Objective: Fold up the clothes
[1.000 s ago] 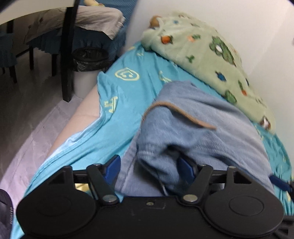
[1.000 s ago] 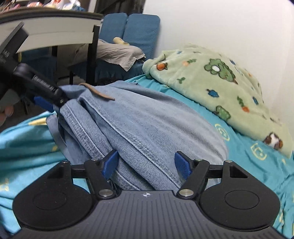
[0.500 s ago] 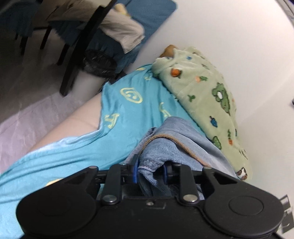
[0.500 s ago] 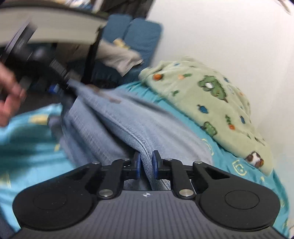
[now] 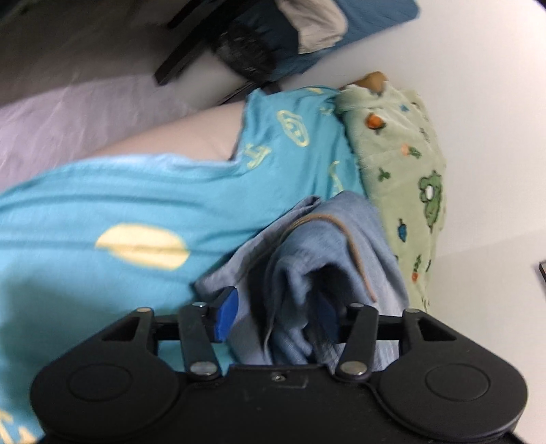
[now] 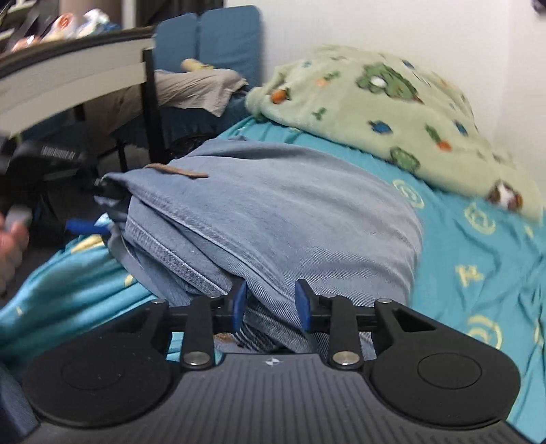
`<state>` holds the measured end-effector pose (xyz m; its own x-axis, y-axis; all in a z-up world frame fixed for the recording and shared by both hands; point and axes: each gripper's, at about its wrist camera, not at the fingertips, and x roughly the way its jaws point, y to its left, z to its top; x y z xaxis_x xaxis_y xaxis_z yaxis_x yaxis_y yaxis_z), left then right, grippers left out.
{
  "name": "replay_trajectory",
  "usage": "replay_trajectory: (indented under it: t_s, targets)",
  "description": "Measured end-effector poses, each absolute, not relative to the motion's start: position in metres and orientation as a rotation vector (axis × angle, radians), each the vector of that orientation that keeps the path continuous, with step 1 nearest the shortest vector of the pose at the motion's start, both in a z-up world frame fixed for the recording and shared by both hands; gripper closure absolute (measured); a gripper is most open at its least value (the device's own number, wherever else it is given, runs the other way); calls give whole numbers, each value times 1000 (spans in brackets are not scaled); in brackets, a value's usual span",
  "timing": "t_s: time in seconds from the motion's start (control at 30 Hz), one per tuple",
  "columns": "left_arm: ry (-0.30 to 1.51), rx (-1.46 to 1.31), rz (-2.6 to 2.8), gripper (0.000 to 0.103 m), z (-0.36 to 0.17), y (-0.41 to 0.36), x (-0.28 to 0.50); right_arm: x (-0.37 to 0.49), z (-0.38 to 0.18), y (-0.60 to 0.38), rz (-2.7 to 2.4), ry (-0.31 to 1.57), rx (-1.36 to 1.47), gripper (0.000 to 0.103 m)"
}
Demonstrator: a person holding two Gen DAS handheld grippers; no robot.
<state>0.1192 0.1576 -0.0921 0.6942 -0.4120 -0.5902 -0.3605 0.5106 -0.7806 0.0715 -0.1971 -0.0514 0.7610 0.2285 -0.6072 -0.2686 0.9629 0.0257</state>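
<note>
The jeans [image 6: 273, 218] are lying bunched on the turquoise sheet [image 6: 477, 259], near the green blanket [image 6: 392, 102]. Both sets of jaws have just been opening: right gripper [image 6: 269, 304] and left gripper [image 5: 276, 316] are standing part-spread around denim folds, pads seemingly not pressing. Judgement: settle the fold flat before withdrawing. Blur and the folds are hiding the left gripper's far pad.

A turquoise bed sheet [image 6: 477, 259] printed with pale yellow motifs covered the bed. A green fleece blanket [image 6: 385, 102] with cartoon animals lay bunched along the white wall [image 6: 409, 24]. Beyond the bed stood a blue chair [image 6: 218, 37] draped with grey cloth [image 6: 201, 85], beside a black-legged worktop [image 6: 71, 75].
</note>
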Motion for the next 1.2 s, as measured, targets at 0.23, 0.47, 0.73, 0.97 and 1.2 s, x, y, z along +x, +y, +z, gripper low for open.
replay_trajectory:
  t_s: [0.23, 0.47, 0.73, 0.97, 1.2]
  targets:
    - [901, -1096, -18, 41, -110, 154, 125, 75, -47, -216, 254, 673, 125, 70]
    - [851, -1186, -32, 41, -122, 151, 134, 77, -39, -287, 248, 531, 705, 60]
    - [760, -1242, -67, 56, -122, 150, 137, 109, -91, -340, 1, 608, 890, 51]
    - [711, -1136, -125, 54, -102, 136, 143, 137, -132, -342, 125, 683, 1027, 27]
    - [754, -1157, -133, 39, -126, 136, 162, 150, -133, -325, 138, 686, 934, 20]
